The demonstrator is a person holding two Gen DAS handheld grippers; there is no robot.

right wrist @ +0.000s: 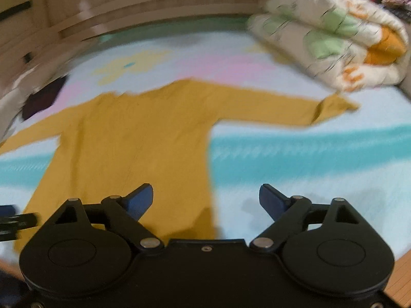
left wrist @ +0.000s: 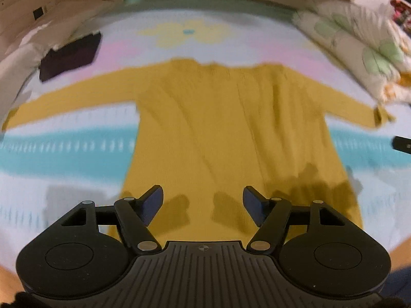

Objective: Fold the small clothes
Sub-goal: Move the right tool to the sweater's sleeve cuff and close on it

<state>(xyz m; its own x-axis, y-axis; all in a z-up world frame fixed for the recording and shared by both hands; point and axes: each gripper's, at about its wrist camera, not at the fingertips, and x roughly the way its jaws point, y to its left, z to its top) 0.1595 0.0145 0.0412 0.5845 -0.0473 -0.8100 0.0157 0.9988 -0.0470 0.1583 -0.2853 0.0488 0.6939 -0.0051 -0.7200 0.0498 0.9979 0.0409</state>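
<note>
A mustard-yellow long-sleeved top (left wrist: 226,118) lies flat on the bed, both sleeves spread out sideways, hem toward me. It also shows in the right wrist view (right wrist: 133,138). My left gripper (left wrist: 203,202) is open and empty, above the hem near its middle. My right gripper (right wrist: 205,200) is open and empty, above the hem's right corner. The left gripper's tip (right wrist: 10,220) shows at the left edge of the right wrist view; the right gripper's tip (left wrist: 403,143) shows at the right edge of the left wrist view. Both views are motion-blurred.
The bed sheet (left wrist: 64,154) has turquoise, pink and pale blue bands. A folded floral quilt (right wrist: 331,36) lies at the back right. A dark folded garment (left wrist: 69,56) lies at the back left. A wooden headboard (right wrist: 154,2) runs behind the bed.
</note>
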